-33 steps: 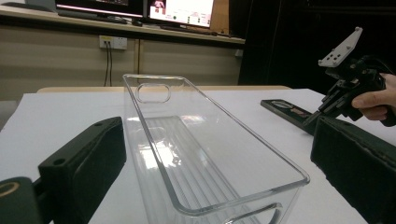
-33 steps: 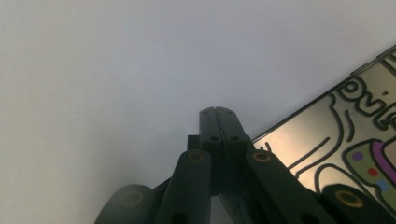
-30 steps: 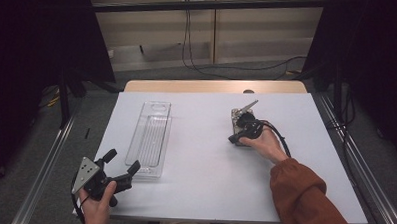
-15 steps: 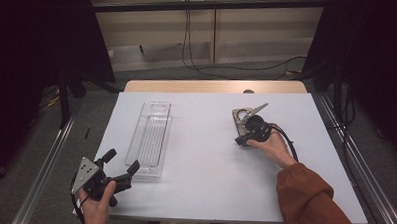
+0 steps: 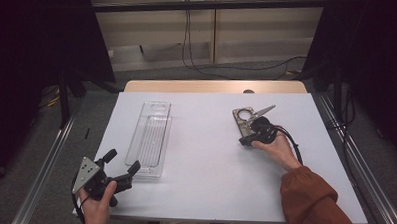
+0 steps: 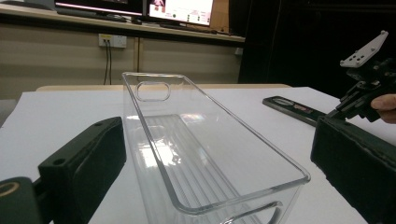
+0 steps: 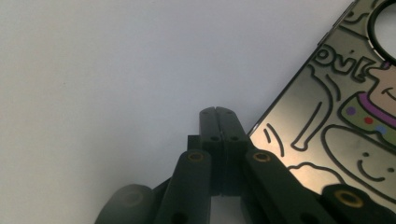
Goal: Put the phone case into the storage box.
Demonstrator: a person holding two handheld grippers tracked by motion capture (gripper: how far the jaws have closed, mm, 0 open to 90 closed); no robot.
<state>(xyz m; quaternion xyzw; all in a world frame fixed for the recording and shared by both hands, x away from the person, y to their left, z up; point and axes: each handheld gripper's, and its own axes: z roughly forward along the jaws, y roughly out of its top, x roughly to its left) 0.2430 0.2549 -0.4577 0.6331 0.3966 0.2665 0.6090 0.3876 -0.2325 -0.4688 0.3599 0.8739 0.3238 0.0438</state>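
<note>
Right tool (image 7: 217,112): jaws fully closed, pads pressed together with nothing between them, tip just beside the edge of the phone case (image 7: 336,116). The case lies flat on the white worktop (image 5: 210,157). Left tool (image 5: 121,159): jaws wide apart, empty, facing the near end of the clear tray (image 6: 196,140).

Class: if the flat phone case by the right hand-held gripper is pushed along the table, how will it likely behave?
The phone case lies flat and thin, so it should slide, not tip. Its glossy face looks slippery. With the right hand-held gripper shut, pinching it seems unlikely.
</note>
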